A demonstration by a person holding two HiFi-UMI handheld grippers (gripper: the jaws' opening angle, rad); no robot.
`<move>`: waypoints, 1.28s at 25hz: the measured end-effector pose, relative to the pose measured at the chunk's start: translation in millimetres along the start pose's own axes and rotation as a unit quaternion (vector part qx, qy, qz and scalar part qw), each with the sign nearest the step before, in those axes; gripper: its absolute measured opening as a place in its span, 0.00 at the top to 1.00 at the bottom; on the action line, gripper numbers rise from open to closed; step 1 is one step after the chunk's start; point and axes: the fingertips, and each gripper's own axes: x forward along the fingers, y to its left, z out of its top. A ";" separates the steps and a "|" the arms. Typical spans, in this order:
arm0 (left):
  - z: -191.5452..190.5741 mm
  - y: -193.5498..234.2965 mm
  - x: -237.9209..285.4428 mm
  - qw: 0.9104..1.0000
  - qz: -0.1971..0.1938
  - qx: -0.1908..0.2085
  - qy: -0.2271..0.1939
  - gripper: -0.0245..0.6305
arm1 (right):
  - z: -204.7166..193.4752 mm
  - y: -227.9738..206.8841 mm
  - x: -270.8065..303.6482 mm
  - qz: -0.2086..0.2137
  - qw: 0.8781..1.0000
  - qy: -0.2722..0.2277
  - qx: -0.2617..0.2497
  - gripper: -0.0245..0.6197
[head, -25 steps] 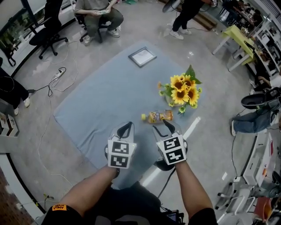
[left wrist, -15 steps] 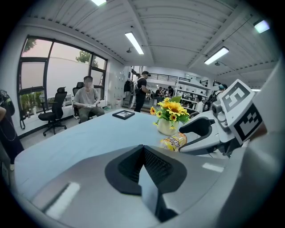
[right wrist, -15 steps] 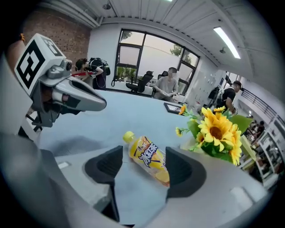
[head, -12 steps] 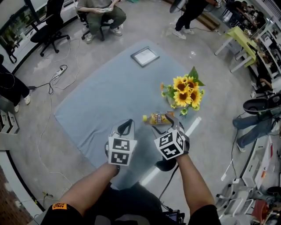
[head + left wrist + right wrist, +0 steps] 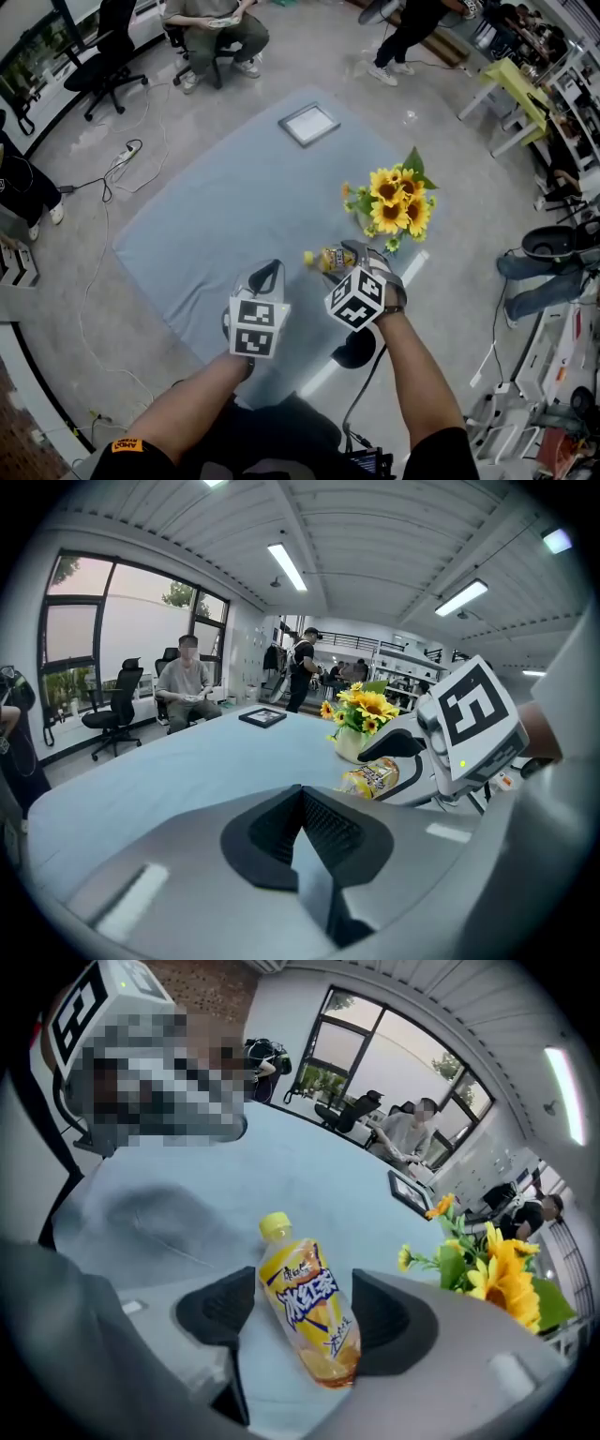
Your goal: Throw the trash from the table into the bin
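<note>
Yellow bottle (image 5: pixel 323 258), partly hidden overhead, between right gripper (image 5: pixel 302 1316) just-opened jaws.

Bench (image 5: pixel 216 216), cloth-covered: one. Drink bottle (image 5: pixel 309 1312), yellow-capped: one, counted between the jaws of the right tool (image 5: pixel 359 255). Sunflower bunch (image 5: pixel 396 199): one, recorded beyond that tool. Picture frame (image 5: pixel 307 122): one, listed farthest from both tools. Tools: two, the left tool (image 5: pixel 266 275) included.

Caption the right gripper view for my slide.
Open right hand-held gripper straddles a yellow plastic bottle lying on blue-grey tablecloth.
</note>
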 end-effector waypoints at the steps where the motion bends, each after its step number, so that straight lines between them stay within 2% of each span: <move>1: 0.1 0.4 -0.2 1.000 0.000 0.000 0.001 0.95 | -1.2 1.4 2.5 0.002 1.000 0.006 -0.010 0.48; 12: -3.2 0.5 4.3 1.000 -0.005 -0.002 0.005 0.95 | -5.6 -5.1 20.6 -0.007 0.998 0.032 -0.058 0.48; 18: -3.0 1.6 3.5 1.000 -0.004 -0.004 0.006 0.95 | -10.4 -11.0 28.9 -0.017 0.993 0.055 -0.102 0.48; 25: -2.1 0.6 2.7 1.000 -0.006 -0.004 0.001 0.95 | -9.8 -11.2 17.8 -0.019 0.997 0.042 -0.069 0.53; 32: -1.2 -9.3 0.1 1.000 -0.016 0.004 -0.001 0.95 | -8.7 -3.3 -1.5 -0.026 0.999 0.023 -0.036 0.53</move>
